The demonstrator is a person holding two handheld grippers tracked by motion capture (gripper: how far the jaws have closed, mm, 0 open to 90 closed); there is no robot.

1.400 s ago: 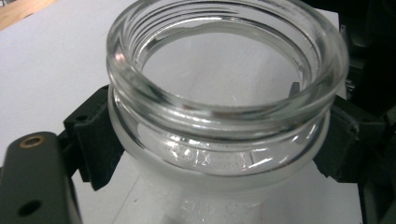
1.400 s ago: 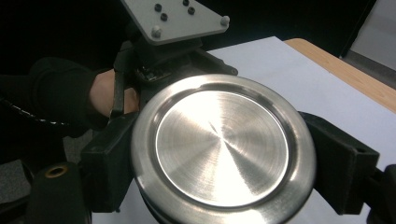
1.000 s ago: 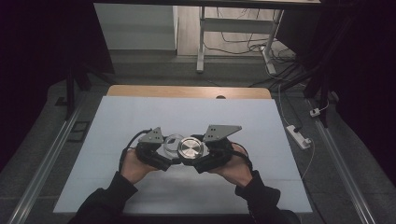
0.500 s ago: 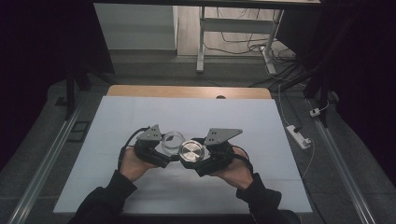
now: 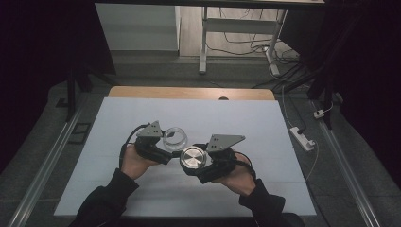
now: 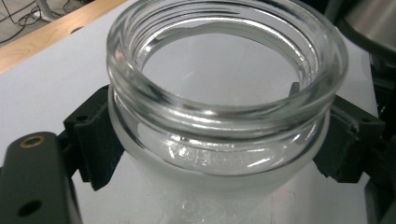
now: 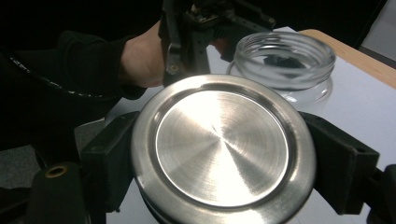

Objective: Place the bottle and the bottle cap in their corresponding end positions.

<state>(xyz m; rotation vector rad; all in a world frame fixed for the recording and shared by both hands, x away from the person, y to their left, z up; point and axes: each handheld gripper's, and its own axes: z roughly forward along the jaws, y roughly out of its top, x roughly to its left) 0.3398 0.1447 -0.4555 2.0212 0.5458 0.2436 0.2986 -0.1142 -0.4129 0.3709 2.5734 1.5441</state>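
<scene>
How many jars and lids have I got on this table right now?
2: one glass jar, clamped in the left hand-held gripper, and one metal lid, clamped in the right hand-held gripper beside the jar. No others are visible on the white table.

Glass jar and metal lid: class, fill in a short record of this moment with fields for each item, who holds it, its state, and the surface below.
jar: clear glass jar, open at the top, threaded neck, looks empty
jar holder: left gripper, jaws closed on the jar's sides
lid: round brushed metal lid, off the jar, flat face up
lid holder: right gripper, jaws closed on the lid's rim
lid and jar: side by side, apart
surface: white table
</scene>
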